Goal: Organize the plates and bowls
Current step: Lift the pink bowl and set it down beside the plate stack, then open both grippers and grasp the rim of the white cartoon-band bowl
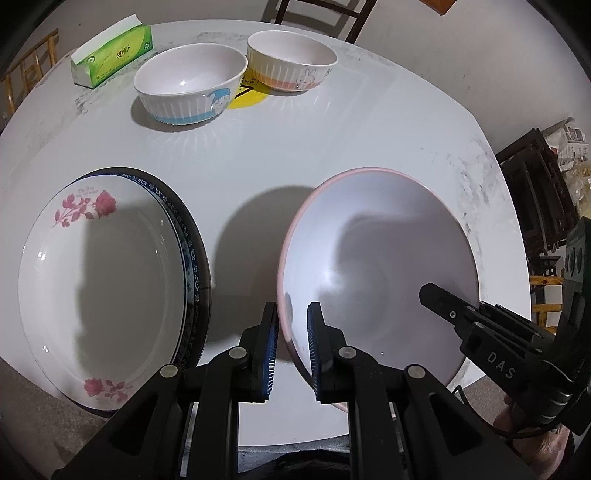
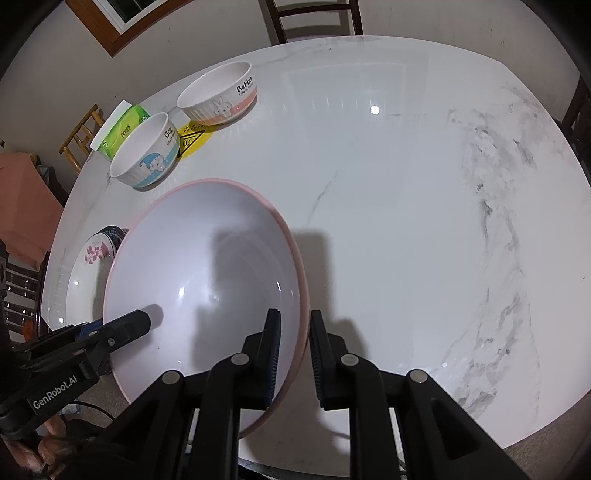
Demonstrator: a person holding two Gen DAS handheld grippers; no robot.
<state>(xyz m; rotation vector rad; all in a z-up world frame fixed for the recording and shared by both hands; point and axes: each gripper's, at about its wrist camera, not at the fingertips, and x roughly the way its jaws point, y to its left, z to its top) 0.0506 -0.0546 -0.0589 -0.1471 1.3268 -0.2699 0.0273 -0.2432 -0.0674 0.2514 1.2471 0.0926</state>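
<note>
A pink-rimmed white plate (image 1: 380, 266) is held between both grippers, lifted above the table; it also shows in the right wrist view (image 2: 207, 266). My left gripper (image 1: 291, 354) is shut on its left rim. My right gripper (image 2: 295, 358) is shut on its right rim and shows in the left wrist view (image 1: 454, 310). A rose-pattern plate (image 1: 99, 288) lies stacked on a blue-patterned plate (image 1: 192, 258) at the left. A blue-banded bowl (image 1: 188, 85) and an orange-banded rabbit bowl (image 1: 291, 61) stand at the back.
A green tissue pack (image 1: 110, 51) lies at the back left of the white marble table (image 1: 332, 147). A yellow warning sticker (image 1: 247, 96) sits between the bowls. Wooden chairs (image 1: 321, 14) surround the table.
</note>
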